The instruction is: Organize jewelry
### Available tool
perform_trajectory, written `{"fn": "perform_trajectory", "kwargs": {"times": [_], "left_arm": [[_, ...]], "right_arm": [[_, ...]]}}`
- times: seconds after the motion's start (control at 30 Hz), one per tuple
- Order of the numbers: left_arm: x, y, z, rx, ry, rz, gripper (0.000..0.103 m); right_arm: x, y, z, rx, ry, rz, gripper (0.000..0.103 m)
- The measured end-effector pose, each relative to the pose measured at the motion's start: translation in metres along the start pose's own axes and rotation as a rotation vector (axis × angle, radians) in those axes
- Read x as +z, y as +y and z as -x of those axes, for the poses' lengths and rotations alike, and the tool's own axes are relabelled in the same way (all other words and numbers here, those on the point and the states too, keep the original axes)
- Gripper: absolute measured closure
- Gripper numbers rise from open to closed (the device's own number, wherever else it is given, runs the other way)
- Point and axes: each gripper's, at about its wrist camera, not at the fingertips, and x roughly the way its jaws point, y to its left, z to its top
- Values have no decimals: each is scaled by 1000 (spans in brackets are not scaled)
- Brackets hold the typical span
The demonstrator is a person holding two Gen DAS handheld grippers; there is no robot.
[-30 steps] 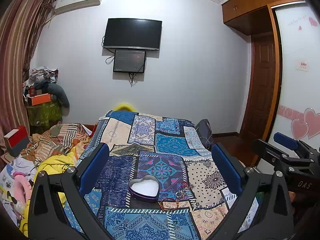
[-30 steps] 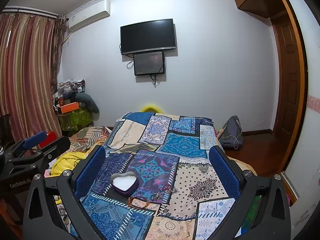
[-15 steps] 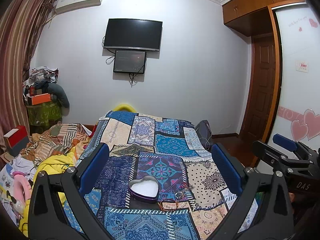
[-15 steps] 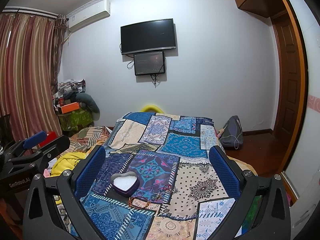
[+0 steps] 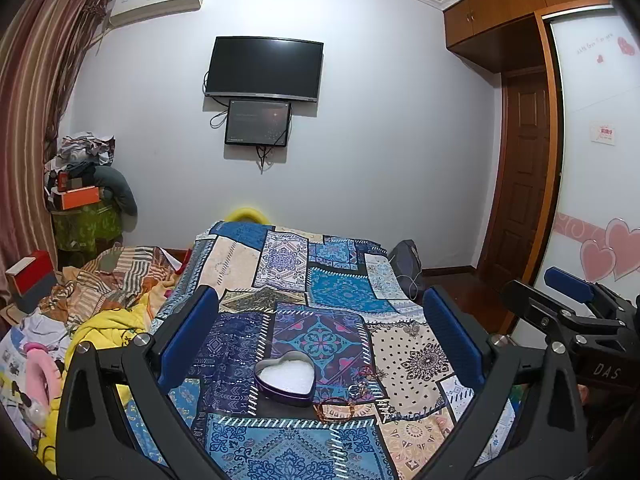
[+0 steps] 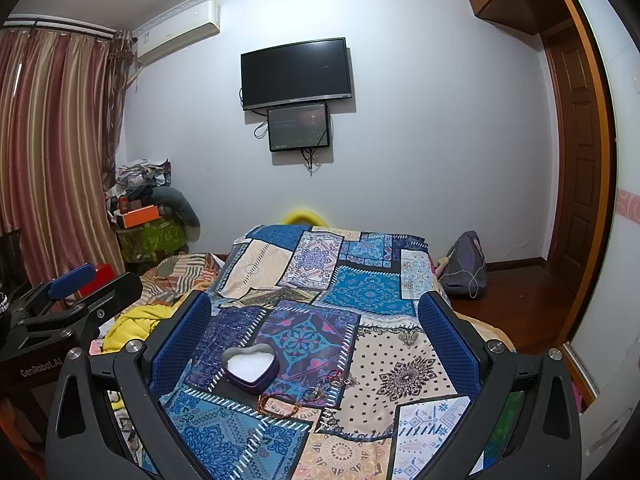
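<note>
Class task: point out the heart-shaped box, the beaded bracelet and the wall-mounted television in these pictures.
heart-shaped box [image 5: 286, 376], left wrist view, white lining.
beaded bracelet [image 6: 279, 403], right wrist view, near strand.
television [image 6: 296, 73], right wrist view, screen centre.

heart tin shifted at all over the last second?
No. In the left wrist view the heart tin sits on the same dark patch of the patchwork bedspread, with the bracelets at its right, as before.
</note>
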Motion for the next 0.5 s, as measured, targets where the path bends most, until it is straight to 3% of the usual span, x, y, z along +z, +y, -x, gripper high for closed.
{"fn": "perform_trajectory", "kwargs": {"times": [0.5], "left_arm": [[3, -2, 4, -8, -11, -8, 0]], "right_arm": [[1, 4, 2, 1, -2, -2, 0]]}}
